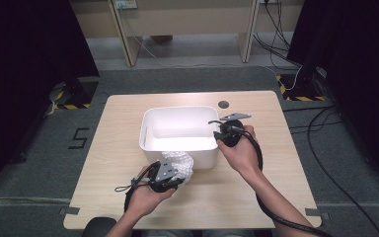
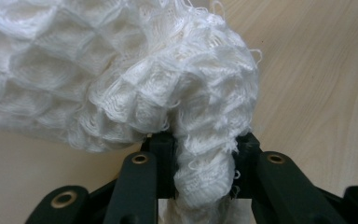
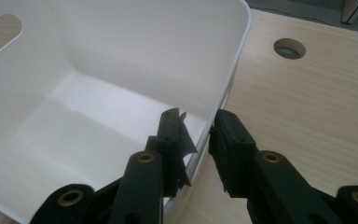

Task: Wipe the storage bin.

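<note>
- Your left gripper (image 2: 204,175) has its two black jaws pinched tight on a rolled fold of the white waffle-weave cloth (image 2: 121,70); in the left gripper view the fold is squeezed between the pads and the rest of the cloth bunches out toward 11 o'clock.
- In the high view that left gripper (image 1: 170,174) sits at about 6 o'clock from the white rectangular plastic bin (image 1: 150,118), with the cloth (image 1: 180,163) heaped against the bin's near wall.
- Your right gripper (image 3: 200,144) straddles the bin's right wall (image 3: 233,74): one jaw is inside the bin, the other outside. The rim passes between them, but you cannot tell whether the pads actually press it.
- In the high view the right gripper (image 1: 218,129) is at 3 o'clock on the bin.
- The bin stands near the middle of the light wooden table (image 1: 108,163); a round cable hole (image 1: 223,104) lies at 1 o'clock from it.
</note>
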`<state>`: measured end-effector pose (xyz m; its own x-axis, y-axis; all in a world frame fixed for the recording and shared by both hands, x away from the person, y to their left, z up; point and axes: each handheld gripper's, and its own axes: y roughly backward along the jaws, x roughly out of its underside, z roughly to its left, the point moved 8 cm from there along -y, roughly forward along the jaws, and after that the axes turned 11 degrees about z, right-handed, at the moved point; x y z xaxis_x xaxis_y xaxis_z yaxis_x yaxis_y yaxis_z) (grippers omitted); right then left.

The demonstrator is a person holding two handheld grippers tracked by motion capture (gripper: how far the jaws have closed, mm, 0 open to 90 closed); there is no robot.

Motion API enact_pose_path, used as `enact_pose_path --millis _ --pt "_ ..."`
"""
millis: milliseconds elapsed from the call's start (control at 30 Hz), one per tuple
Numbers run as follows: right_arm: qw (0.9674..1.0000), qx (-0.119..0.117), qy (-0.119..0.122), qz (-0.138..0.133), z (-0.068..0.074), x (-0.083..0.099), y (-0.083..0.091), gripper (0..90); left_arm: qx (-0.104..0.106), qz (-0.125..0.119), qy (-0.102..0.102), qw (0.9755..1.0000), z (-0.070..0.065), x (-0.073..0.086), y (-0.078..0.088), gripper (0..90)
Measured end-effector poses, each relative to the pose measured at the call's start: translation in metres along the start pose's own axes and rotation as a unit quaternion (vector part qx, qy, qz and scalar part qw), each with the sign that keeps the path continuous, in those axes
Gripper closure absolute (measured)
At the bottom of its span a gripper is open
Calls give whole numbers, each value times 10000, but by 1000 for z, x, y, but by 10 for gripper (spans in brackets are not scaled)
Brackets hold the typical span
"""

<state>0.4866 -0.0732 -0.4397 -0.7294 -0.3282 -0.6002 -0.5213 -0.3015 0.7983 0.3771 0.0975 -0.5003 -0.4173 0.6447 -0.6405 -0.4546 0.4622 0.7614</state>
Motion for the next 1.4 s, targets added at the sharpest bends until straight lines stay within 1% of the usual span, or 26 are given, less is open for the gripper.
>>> enact_pose_path --millis 200,267,300,367,433,700,833,1000,1067,1167,1267,1400 --pt "10000 -3 5 -4 0 0 0 730 9 165 30 9999 1 9 -11 691" --pt "10000 0 7 -3 0 0 0 730 9 160 47 9999 1 10 -14 691" --pt "10000 -4 13 -6 0 0 0 731 22 230 55 9997 1 13 -17 690" --pt "10000 -4 19 -10 0 0 0 730 35 258 69 9996 1 16 -21 690" --pt "10000 -3 17 -7 0 0 0 730 26 307 67 9995 1 17 -22 690" --pt "10000 -3 21 -10 0 0 0 730 120 509 154 9985 1 29 -35 690" --pt "10000 -6 21 -7 0 0 0 730 132 536 182 9983 1 31 -38 690" --pt "10000 0 22 -9 0 0 0 730 175 581 201 9980 2 32 -39 690" --pt "10000 -6 19 -8 0 0 0 729 210 580 249 9978 1 31 -40 690" --pt "10000 -4 21 -10 0 0 0 729 207 580 254 9978 1 30 -41 690" --pt "10000 -4 19 -9 0 0 0 729 226 582 248 9977 -1 28 -43 690" --pt "10000 -4 19 -12 0 0 0 729 245 600 180 9977 -3 24 -45 690"
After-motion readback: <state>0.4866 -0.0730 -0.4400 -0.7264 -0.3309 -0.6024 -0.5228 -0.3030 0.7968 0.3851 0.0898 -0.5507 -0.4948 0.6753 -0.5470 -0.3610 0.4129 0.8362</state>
